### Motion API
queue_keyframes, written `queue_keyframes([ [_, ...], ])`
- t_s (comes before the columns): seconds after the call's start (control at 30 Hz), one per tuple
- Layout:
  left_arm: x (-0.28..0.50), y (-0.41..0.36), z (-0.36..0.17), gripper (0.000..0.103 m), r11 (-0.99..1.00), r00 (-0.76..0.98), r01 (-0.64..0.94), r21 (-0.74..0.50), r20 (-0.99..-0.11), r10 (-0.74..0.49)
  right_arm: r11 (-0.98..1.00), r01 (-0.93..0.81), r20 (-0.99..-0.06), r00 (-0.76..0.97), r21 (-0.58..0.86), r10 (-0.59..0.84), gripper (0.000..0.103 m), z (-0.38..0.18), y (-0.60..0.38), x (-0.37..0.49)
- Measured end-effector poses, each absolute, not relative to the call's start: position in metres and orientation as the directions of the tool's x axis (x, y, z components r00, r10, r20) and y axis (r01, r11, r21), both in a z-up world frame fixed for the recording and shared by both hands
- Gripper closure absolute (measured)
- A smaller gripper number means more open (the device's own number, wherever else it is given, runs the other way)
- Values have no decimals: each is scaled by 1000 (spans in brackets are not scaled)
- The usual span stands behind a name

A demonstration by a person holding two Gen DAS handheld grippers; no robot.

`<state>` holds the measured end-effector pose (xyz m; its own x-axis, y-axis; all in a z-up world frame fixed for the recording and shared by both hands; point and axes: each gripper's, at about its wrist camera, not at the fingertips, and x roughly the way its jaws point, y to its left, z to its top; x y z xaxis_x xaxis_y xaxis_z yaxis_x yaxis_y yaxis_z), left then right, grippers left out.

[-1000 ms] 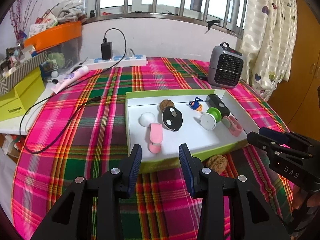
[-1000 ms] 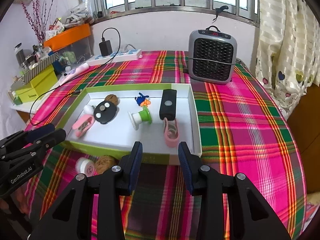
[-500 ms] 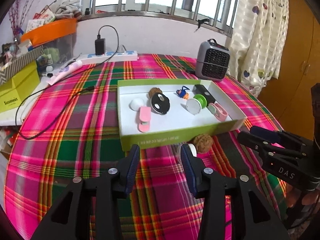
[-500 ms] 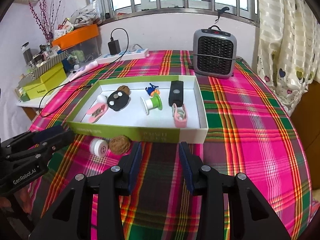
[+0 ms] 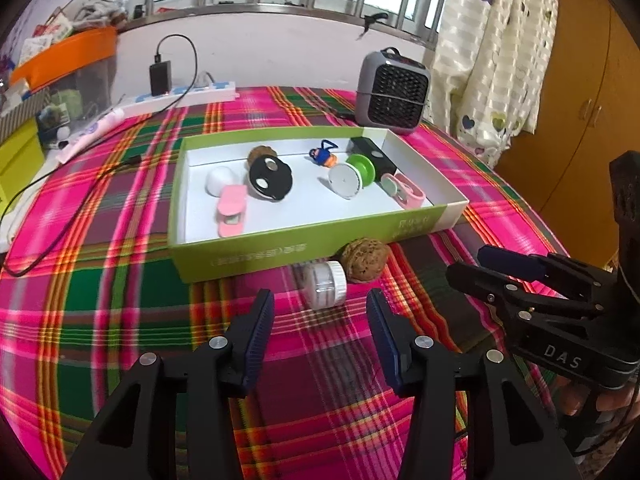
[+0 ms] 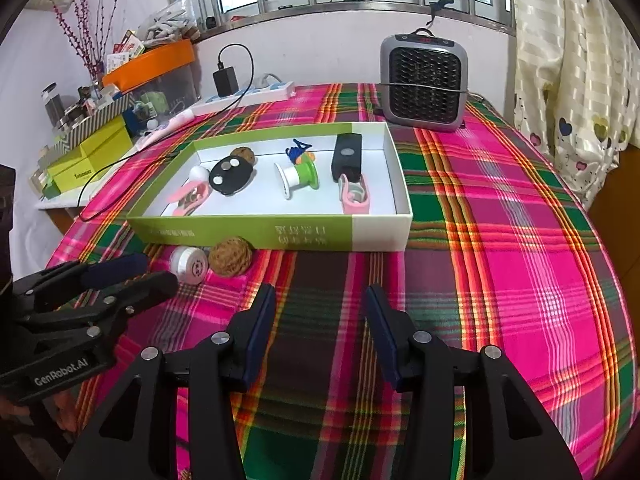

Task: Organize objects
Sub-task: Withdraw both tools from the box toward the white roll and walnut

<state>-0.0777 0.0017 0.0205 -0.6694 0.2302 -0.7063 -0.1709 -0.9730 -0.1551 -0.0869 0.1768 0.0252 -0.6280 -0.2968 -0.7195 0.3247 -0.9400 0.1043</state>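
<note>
- While both tools hang over the plaid-clothed table (image 6: 500, 240), two things lie outside the shallow green-walled cardboard tray (image 5: 256, 258): a small white round plastic jar (image 5: 325, 285) on its side and a brown wrinkled walnut (image 5: 366, 259) touching it, both just in front of the tray's near wall.
- The left hand-held gripper (image 5: 320, 320) has its fingers spread apart with nothing between them, and the jar sits just ahead of the gap, so I take the jar to be its target.
- The right hand-held gripper (image 6: 320, 320) is likewise spread and empty, over bare cloth to the right of the walnut.
- To do this well, I'd ease the left tool forward and down until its pads straddle the jar across its round sides, then close gently; lying on its side, it looks ready to roll.
- Keep the right-hand finger from nudging the walnut, which could knock the jar away.
- Inside the tray there is bare white floor near the front, between the pink clip (image 5: 231, 210) and the green-and-white spool (image 5: 352, 174); that looks a fair landing spot.
</note>
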Motion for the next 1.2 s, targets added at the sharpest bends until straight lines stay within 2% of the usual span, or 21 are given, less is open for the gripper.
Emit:
queue_keyframes([
  [0.4,-99,9,12,57,-979,-632,-157,-131,-749,201,-941,316,-728,-616,121,-301,55,21,182,-89],
  [0.47,-101,9,10,60,-978,-624,-156,-140,-754,207,-942,314,-732,-614,119,-297,55,21,183,-90],
  [0.6,-101,8,10,73,-977,-622,-155,-149,-753,214,-943,312,-735,-612,116,-292,56,20,182,-91],
  [0.8,-103,8,10,85,-976,-618,-156,-150,-756,215,-946,308,-737,-615,105,-282,56,21,180,-91],
  [1.2,-98,-8,9,86,-978,-628,-128,-163,-750,207,-935,342,-737,-607,96,-298,56,25,160,-88],
])
